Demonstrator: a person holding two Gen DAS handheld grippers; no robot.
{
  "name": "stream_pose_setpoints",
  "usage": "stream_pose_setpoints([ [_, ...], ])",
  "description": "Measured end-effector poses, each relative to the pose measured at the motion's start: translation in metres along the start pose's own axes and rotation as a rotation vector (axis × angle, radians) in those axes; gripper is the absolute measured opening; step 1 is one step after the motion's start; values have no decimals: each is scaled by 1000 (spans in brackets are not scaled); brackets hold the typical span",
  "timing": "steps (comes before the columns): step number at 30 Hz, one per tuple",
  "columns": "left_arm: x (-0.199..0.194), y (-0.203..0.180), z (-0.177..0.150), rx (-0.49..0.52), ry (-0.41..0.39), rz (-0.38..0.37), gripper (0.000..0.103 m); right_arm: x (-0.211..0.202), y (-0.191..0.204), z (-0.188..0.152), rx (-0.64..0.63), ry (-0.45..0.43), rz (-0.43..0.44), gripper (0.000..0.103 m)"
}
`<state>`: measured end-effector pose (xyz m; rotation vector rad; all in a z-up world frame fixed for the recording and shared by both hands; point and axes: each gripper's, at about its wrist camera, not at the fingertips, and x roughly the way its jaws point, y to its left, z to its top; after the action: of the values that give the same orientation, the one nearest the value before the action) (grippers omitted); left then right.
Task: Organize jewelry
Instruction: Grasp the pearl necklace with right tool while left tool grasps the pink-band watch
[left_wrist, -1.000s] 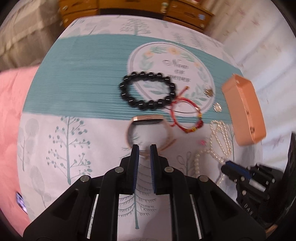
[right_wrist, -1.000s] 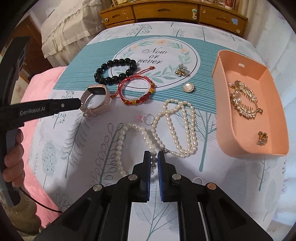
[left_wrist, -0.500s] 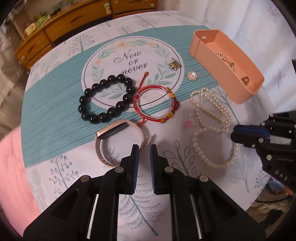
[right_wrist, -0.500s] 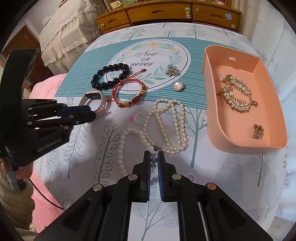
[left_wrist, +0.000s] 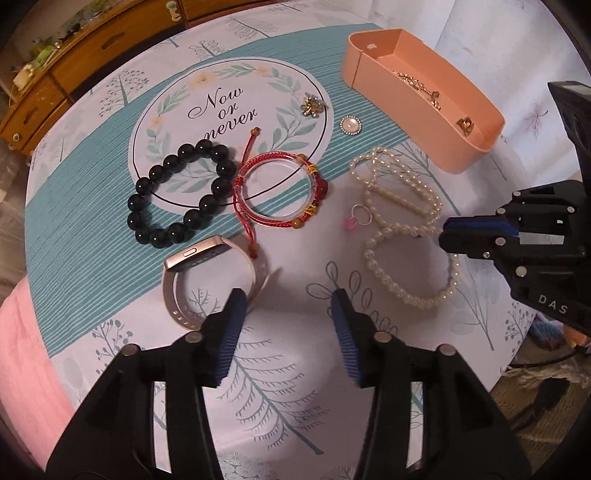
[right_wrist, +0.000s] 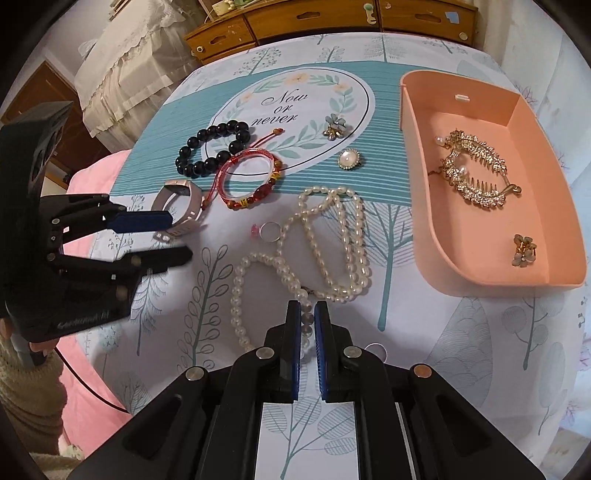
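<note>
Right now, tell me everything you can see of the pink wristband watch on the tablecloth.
The pink wristband watch is a slim fitness band: a rose-gold case with a small side button on a pale pink, matte strap that looks like silicone, punched with holes. It stands on edge, fastened into a loop, on the tablecloth just below the black bead bracelet. The red cord bracelet's tail reaches its strap. The left gripper hovers beside it, fingers opening, with nothing between them.

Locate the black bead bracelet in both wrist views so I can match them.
Left wrist: black bead bracelet sits left of centre, partly on the "Now or never" circle, above the pink watch.
Right wrist: the bracelet sits upper left of centre, on the circle's left edge.
Shared landmark: red cord bracelet, immediately right of it in both.
</note>
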<state>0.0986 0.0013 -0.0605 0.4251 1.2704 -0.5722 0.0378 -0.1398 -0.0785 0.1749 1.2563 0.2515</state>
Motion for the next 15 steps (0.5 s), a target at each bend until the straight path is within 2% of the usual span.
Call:
stream_pose_setpoints([
  [4,6,2,3,5,11,36,45,1,0,-1,2,4,4,7],
  [10,11,3,5,36,22,38,45,1,-4,-1,11,11,4,7],
  [12,14,4,6,56,29,54,37,2,-4,-1,13,14,8,7],
  [13,16,4,6,65,35,62,29,2,-5,-1,14,15,10,7],
  [15,18,5,6,82,41,79,24,3,-6,-1,18,23,16,7],
])
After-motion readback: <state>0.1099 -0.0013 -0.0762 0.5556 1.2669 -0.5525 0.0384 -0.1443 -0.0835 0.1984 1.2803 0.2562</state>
